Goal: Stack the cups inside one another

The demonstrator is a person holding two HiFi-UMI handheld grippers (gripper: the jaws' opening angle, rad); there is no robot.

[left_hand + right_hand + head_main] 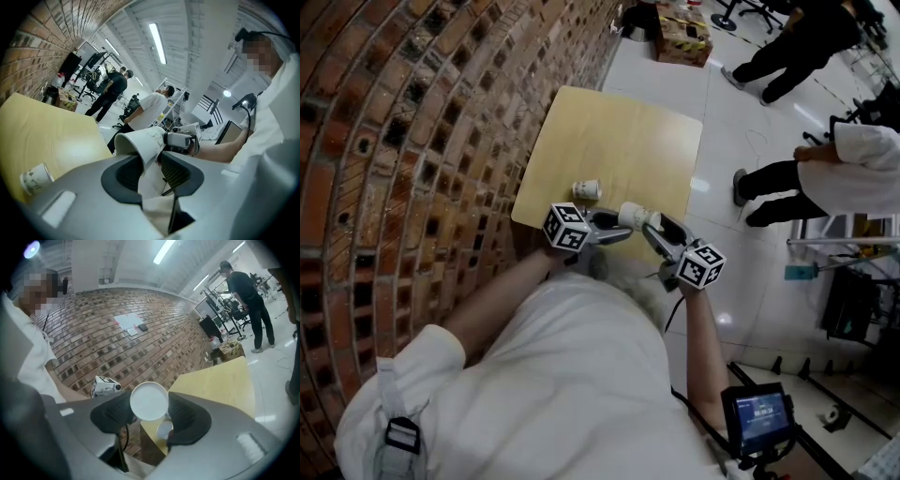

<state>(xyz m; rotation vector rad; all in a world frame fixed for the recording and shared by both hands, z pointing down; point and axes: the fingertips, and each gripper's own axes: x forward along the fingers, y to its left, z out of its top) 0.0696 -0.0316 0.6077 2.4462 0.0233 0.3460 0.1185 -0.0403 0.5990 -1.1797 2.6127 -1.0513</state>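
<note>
Paper cup point(633, 217) clamped by its base in my right hand-held gripper point(150, 414), raised over the surface point(619, 141) edge. Left hand-held gripper point(151, 173) unclenched, with the cup's rim dipping between its jaws. Second cup point(586, 190) lies tipped on the surface. Risks I judge: left jaws crushing the rim, mouths misaligned at nesting.

Brick wall point(394, 141) down the left side. Light wooden table point(619, 131) set against it. Glossy white tile floor point(741, 112) with glare spots. Cardboard box point(682, 37) on the floor at the far end. Two people stand beyond the table, one in black point(797, 42), one in a white top point(853, 169). Strip lights point(157, 42) lit overhead
</note>
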